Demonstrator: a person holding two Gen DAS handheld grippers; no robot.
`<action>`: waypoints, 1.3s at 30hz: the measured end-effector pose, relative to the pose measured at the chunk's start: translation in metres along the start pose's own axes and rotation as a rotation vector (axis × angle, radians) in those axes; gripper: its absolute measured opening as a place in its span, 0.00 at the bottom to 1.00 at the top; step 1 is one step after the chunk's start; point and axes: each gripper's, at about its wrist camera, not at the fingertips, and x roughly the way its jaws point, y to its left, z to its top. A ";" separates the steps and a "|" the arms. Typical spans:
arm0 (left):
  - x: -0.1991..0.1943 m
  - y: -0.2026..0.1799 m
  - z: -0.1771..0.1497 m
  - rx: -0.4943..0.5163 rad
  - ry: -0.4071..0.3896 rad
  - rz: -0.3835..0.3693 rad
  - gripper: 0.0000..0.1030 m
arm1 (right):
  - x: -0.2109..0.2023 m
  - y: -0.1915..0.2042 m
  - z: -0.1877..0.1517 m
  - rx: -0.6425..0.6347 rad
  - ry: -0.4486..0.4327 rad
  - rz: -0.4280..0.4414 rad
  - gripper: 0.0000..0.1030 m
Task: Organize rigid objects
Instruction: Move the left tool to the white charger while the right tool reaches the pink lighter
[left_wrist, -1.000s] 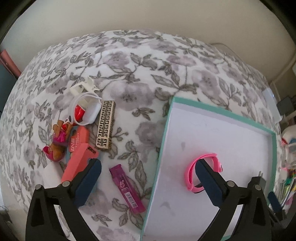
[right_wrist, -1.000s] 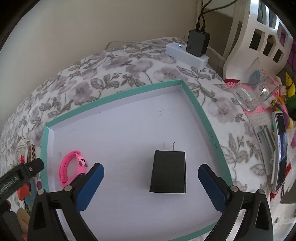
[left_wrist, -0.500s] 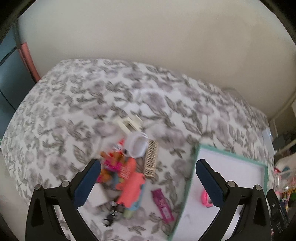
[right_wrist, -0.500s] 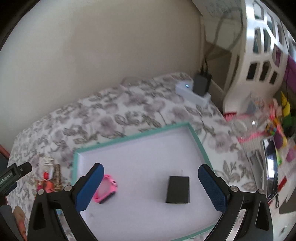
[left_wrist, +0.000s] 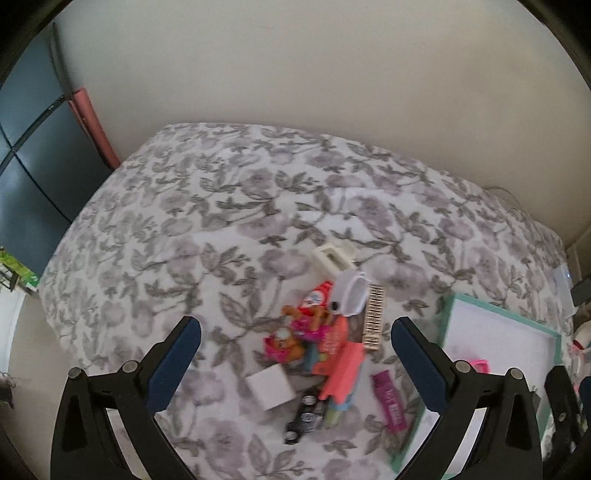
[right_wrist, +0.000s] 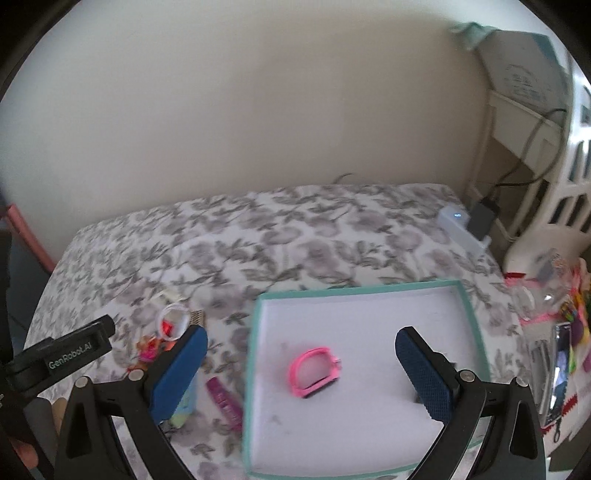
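Note:
A teal-rimmed white box lid (right_wrist: 362, 290) lies on the floral cloth, also in the left wrist view (left_wrist: 502, 319). In it lies a pink wristband (right_wrist: 314, 371), also in the left wrist view (left_wrist: 480, 367). The black charger is mostly hidden behind my right finger. A pile of small objects lies left of the lid: a coral stapler (left_wrist: 343, 369), a patterned box (left_wrist: 373, 319), a white cube (left_wrist: 269, 386), a magenta tube (left_wrist: 390, 400), a white round case (left_wrist: 351, 293). My left gripper (left_wrist: 295, 350) is open high above the pile. My right gripper (right_wrist: 301, 363) is open high above the lid.
A white power strip with a black plug (right_wrist: 465, 229) sits at the cloth's far right edge. A white lattice basket (right_wrist: 561, 206) and cluttered items including a phone (right_wrist: 559, 373) stand to the right. A dark cabinet (left_wrist: 33, 155) is at far left.
Both grippers have risen well away from the surface and stayed open. The left one has swung left from the lid to above the pile; the right view has shifted left.

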 end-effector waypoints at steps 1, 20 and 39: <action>-0.001 0.007 -0.001 -0.012 -0.001 0.009 1.00 | 0.001 0.005 -0.001 -0.009 0.006 0.007 1.00; 0.037 0.085 -0.021 -0.158 0.112 0.050 1.00 | 0.048 0.088 -0.042 -0.152 0.158 0.116 1.00; 0.109 0.073 -0.047 -0.149 0.329 -0.050 0.99 | 0.096 0.089 -0.066 -0.188 0.301 0.122 0.67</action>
